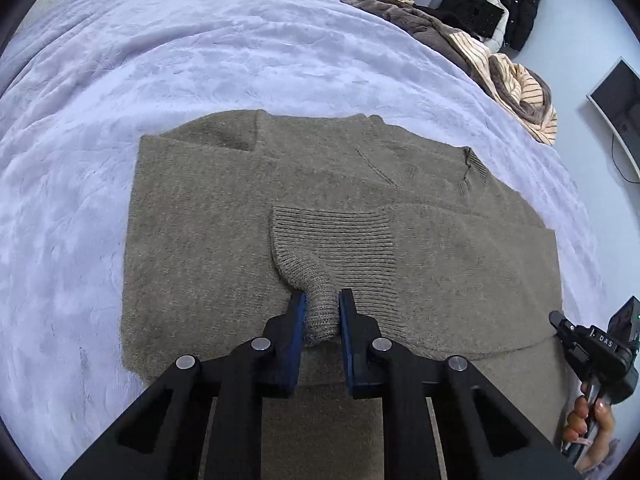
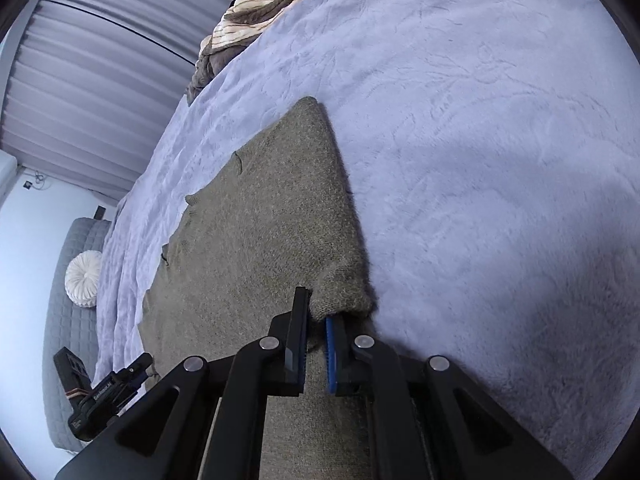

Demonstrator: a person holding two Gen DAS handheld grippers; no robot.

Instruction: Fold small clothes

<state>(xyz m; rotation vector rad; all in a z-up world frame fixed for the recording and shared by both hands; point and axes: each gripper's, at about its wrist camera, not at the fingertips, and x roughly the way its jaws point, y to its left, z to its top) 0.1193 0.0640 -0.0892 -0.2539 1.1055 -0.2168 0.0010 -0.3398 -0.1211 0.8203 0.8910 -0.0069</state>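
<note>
An olive-brown knitted sweater [image 1: 208, 216] lies flat on a lavender plush bedspread [image 1: 200, 60], with one sleeve folded across its body. My left gripper [image 1: 323, 298] is shut on that sleeve's ribbed cuff [image 1: 332, 240], which bunches up between the blue pads. In the right wrist view the same sweater [image 2: 260, 220] stretches away from me. There my right gripper [image 2: 318, 304] is shut on a folded corner [image 2: 344, 292] at the sweater's near right edge. Each gripper shows in the other's view: the right one [image 1: 560, 322] held by a hand [image 1: 588, 424], the left one [image 2: 140, 364] at lower left.
A rumpled brown and cream striped blanket [image 1: 500, 68] and a black jacket [image 1: 504, 4] lie at the bed's far right edge. A monitor [image 1: 620, 108] stands beyond. The right wrist view shows pleated curtains [image 2: 100, 60], a grey quilted headboard [image 2: 68, 320] and a white round cushion [image 2: 83, 278].
</note>
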